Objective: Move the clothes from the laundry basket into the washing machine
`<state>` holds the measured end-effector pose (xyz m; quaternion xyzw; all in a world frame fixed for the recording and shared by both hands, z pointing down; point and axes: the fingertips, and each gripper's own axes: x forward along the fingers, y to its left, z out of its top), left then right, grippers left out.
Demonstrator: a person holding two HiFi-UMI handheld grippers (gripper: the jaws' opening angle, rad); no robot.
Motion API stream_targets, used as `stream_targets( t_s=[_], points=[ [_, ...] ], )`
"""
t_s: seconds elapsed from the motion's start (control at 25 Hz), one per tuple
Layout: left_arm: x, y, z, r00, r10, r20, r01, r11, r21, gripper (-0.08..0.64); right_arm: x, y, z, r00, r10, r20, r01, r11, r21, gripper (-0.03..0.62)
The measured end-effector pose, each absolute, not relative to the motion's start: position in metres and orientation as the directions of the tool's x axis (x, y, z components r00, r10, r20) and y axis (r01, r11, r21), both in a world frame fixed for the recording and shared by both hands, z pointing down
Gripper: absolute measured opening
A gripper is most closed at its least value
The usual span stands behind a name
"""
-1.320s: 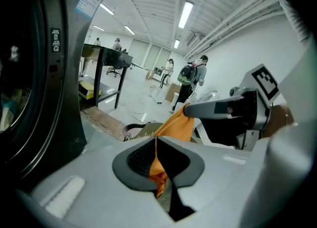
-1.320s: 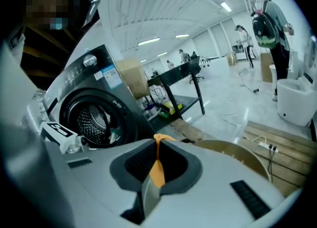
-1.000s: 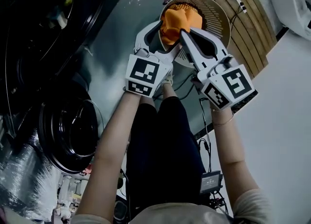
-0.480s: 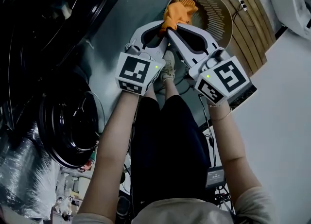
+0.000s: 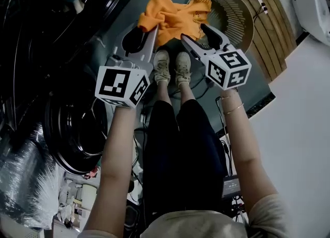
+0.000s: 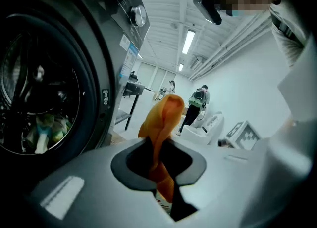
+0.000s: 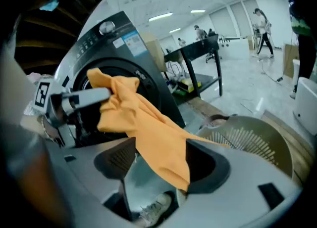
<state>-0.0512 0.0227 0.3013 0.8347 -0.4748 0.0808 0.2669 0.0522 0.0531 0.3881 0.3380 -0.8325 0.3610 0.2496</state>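
Grips the orange garment (image 5: 167, 17) in the nearly closed left gripper (image 5: 147, 29), aloft at 9 o'clock of the laundry basket (image 5: 234, 22). Has just opened the right gripper (image 5: 198, 35) wide, with cloth draped loose across its fingers. Probably needs carrying on toward 9 o'clock into the washing machine (image 6: 39, 98), nearest the left hand.

- The head view is taken from above, steeply downward; the left tool (image 5: 149, 29), the right tool (image 5: 193, 31), the orange garment (image 5: 165, 15) and the laundry basket (image 5: 234, 10) are seen from some way off.
- The left tool view is aimed along its jaws, past the washing machine (image 6: 94, 73) front; the orange garment is seen very close.
- The right tool view is aimed toward the washing machine; the orange garment, laundry basket and left tool are shared with the head view.
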Motion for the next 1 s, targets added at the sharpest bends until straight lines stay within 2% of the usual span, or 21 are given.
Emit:
stream_targets(
  t_s=[0.16, 0.36, 0.4, 0.44, 0.48, 0.52, 0.72, 1.0],
  points=[
    [-0.066, 0.017, 0.283, 0.513, -0.776, 0.368, -0.848, -0.391, 0.357, 0.044, 0.068, 0.062, 0.45, -0.556, -0.288, 0.78, -0.774, 0.522, -0.359, 0.319],
    [-0.07, 0.014, 0.28, 0.503, -0.788, 0.356, -0.854, -0.389, 0.345, 0.044, 0.07, 0.062, 0.494, -0.516, -0.252, 0.818, -0.808, 0.46, -0.368, 0.304],
    [-0.069, 0.014, 0.281, 0.507, -0.788, 0.349, -0.852, -0.396, 0.344, 0.044, 0.073, 0.059, 0.497, -0.5, -0.267, 0.824, -0.822, 0.445, -0.355, 0.244],
    [-0.066, 0.014, 0.282, 0.514, -0.786, 0.344, -0.848, -0.405, 0.342, 0.044, 0.078, 0.055, 0.499, -0.476, -0.287, 0.831, -0.84, 0.429, -0.332, 0.099],
    [-0.064, 0.015, 0.284, 0.52, -0.783, 0.342, -0.845, -0.412, 0.34, 0.044, 0.083, 0.051, 0.499, -0.454, -0.306, 0.837, -0.856, 0.41, -0.314, 0.032],
    [-0.063, 0.017, 0.287, 0.522, -0.781, 0.344, -0.844, -0.415, 0.339, 0.044, 0.087, 0.049, 0.498, -0.446, -0.319, 0.836, -0.866, 0.39, -0.313, 0.018],
    [-0.063, 0.025, 0.307, 0.511, -0.771, 0.381, -0.853, -0.4, 0.335, 0.046, 0.095, 0.036, 0.462, -0.511, -0.4, 0.761, -0.852, 0.352, -0.387, 0.015],
    [-0.03, 0.037, 0.334, 0.57, -0.694, 0.44, -0.818, -0.426, 0.388, 0.046, 0.074, 0.011, 0.372, -0.654, -0.508, 0.561, -0.753, 0.368, -0.545, 0.015]
  ],
)
